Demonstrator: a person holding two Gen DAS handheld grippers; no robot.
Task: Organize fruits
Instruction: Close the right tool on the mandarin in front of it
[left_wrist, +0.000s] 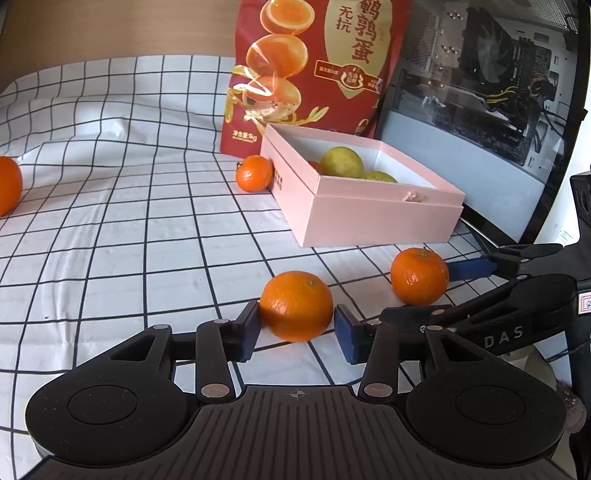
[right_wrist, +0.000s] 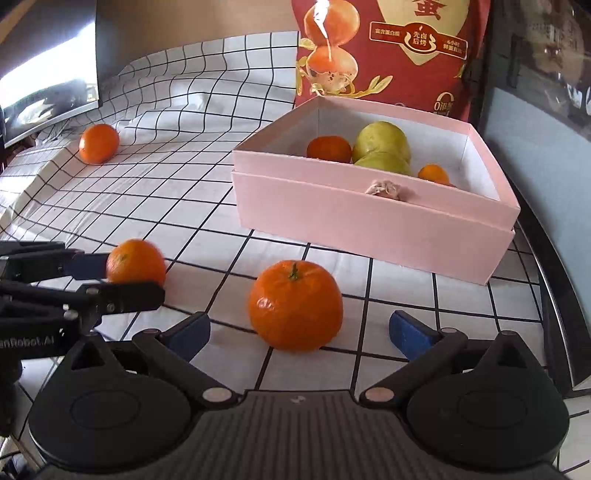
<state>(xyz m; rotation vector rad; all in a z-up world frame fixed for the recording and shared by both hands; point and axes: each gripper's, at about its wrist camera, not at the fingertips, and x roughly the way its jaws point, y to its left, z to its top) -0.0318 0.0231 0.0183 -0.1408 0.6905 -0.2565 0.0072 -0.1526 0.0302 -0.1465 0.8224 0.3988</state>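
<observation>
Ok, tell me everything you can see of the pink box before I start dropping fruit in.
The pink box is a shallow, square-cornered, lidless box, seemingly cardboard, white inside, with its upper part nested in a slightly wider pink base. It sits flat on the checked cloth in front of the red bag. Inside lie two green fruits, two small oranges and open white floor. A crumpled pinkish tuft sits on its near rim. One orange rests against its outer wall. Neither gripper touches it.

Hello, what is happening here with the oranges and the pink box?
A person is sorting fruit with two handheld grippers. The left gripper brackets one orange, not clearly clamped; the right gripper, open, frames another orange. Both fruits rest on the checked cloth. The pink box already holds several fruits.
</observation>
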